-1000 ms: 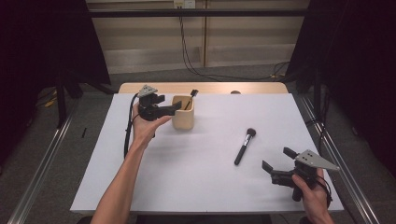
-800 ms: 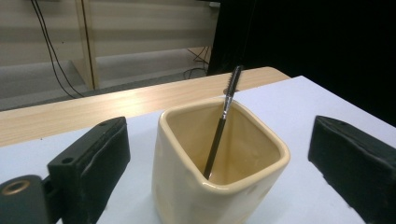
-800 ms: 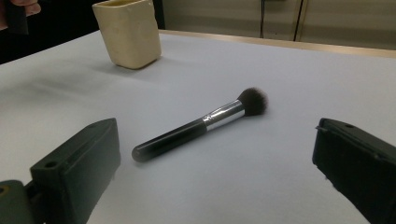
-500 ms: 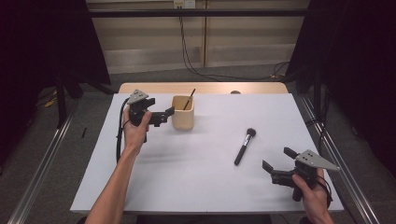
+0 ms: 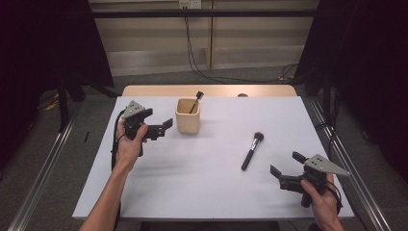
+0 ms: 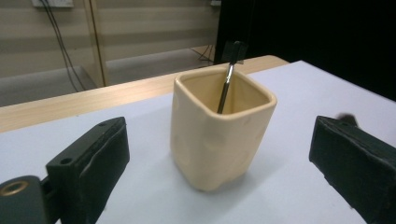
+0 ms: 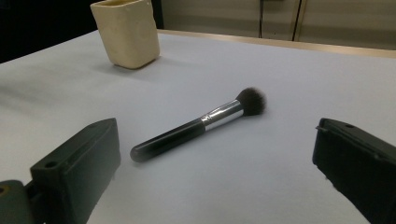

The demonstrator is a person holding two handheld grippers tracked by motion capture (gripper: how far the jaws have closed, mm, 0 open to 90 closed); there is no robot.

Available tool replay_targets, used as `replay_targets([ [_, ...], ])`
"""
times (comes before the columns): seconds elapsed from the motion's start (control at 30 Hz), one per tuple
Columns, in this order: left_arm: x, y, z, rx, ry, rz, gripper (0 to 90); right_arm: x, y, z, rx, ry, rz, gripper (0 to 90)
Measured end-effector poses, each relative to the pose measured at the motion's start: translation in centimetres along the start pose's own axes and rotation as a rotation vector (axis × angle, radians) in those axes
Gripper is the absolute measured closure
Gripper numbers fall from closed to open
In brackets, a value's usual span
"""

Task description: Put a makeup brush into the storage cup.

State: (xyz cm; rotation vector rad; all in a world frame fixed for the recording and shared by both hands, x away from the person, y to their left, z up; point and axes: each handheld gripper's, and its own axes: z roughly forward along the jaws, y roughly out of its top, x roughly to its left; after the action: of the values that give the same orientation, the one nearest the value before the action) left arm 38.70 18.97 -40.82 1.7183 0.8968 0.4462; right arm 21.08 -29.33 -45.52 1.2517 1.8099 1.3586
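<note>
My left tool (image 5: 161,129) has just been opening; its jaws stand wide apart with nothing between them, just beside the cup (image 5: 187,116). My right tool (image 5: 285,169) is spread too, empty, near the brush (image 5: 252,150) lying on the white counter (image 5: 207,187). The cup is cream, squarish, glossy, holding a thin brush (image 5: 195,102)

A recording lab or studio: black curtains (image 5: 43,43) hang at both sides, cables (image 5: 192,53) run down the pale back wall from a socket (image 5: 189,4), metal rails (image 5: 43,168) flank the white-covered worktop (image 5: 207,192) on a grey floor.
</note>
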Motion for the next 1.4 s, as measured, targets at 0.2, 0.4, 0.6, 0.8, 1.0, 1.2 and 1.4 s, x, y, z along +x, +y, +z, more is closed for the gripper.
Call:
replay_targets([
  [0.2, -0.4, -1.5, -0.7, -0.007, 0.012, -0.018, 3.8, 0.0, 0.0, 0.0, 0.002, 0.001, 0.001, 0.7],
  [0.4, -1.5, -1.8, -2.0, -0.039, 0.010, 0.021, 3.9, 0.1, 0.0, -0.1, 0.000, 0.002, 0.005, 0.7],
  [0.6, -2.2, -2.6, -3.1, -0.029, 0.033, 0.000, 3.2, 0.1, 0.0, -0.1, 0.001, -0.001, 0.002, 0.7],
  [0.8, -2.6, -3.3, -4.5, -0.035, 0.041, 0.007, 3.6, 0.1, 0.0, -0.2, 0.003, -0.006, 0.004, 0.7],
  [1.0, -2.7, -4.2, -6.0, -0.008, 0.010, 0.030, 5.3, 0.2, 0.0, -0.3, 0.000, -0.009, 0.010, 0.7],
  [1.2, -3.0, -4.9, -7.7, -0.030, 0.016, 0.049, 4.0, 0.2, -0.1, -0.1, -0.001, -0.013, 0.018, 0.7],
  [1.4, -3.1, -5.7, -9.4, -0.048, 0.032, 0.048, 3.0, 0.2, 0.0, 0.0, -0.001, -0.016, 0.024, 0.7],
])
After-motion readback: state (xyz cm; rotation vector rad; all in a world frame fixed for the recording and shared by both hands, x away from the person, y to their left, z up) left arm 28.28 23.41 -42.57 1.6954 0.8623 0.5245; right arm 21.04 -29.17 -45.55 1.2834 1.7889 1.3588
